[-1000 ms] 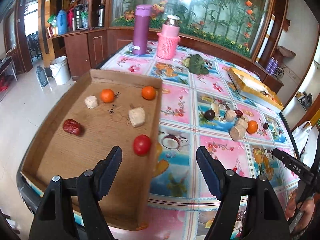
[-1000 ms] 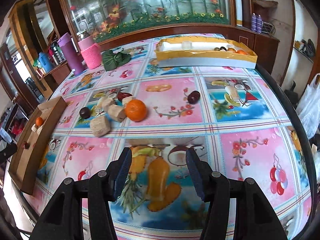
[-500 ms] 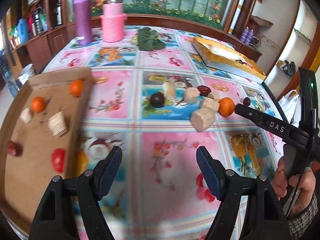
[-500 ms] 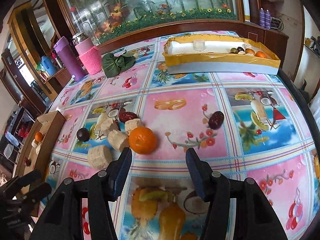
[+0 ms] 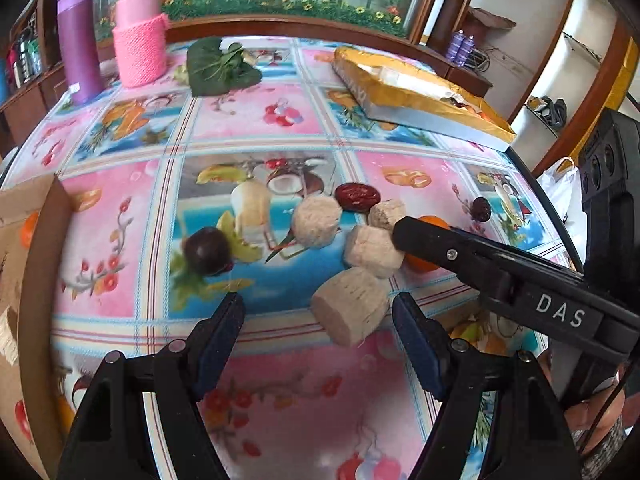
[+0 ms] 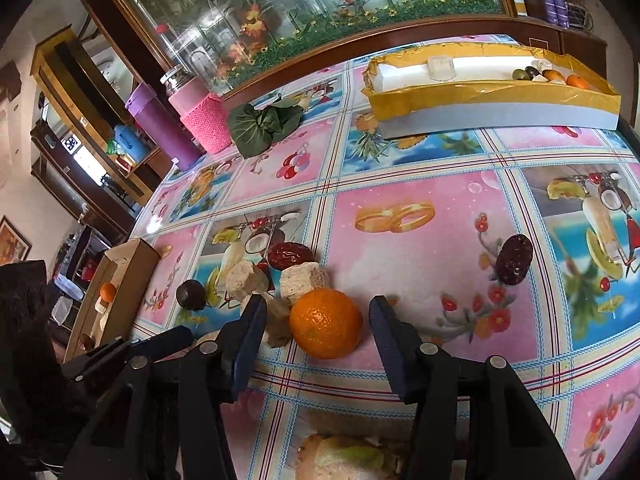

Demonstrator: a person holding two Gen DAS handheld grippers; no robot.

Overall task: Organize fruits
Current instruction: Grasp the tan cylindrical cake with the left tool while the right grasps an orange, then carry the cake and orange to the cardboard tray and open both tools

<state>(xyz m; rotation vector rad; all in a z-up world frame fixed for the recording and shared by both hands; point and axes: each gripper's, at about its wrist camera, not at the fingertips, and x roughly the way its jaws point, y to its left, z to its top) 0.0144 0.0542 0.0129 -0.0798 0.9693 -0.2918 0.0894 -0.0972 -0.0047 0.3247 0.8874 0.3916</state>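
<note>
A pile of food lies mid-table: an orange (image 6: 326, 323), several beige chunks (image 5: 352, 306), a red date (image 5: 357, 197) and a dark round fruit (image 5: 207, 250). My right gripper (image 6: 316, 320) is open, its jaws either side of the orange, not closed on it. My left gripper (image 5: 318, 314) is open just in front of the nearest beige chunk. The right gripper's finger (image 5: 480, 256) reaches in from the right in the left wrist view, hiding most of the orange (image 5: 430, 222). Another dark date (image 6: 514, 259) lies apart to the right.
A brown cardboard tray (image 6: 120, 276) with fruit sits at the table's left edge. A yellow-lined box (image 6: 492, 108) with fruit stands at the back right. A purple flask (image 5: 78, 40), pink-sleeved jar (image 5: 140, 46) and green leaves (image 5: 220, 68) stand at the back.
Both grippers have closed in on the pile. The left swung right, away from the cardboard tray, up to the beige chunk. The right moved forward until its jaws flank the orange.
</note>
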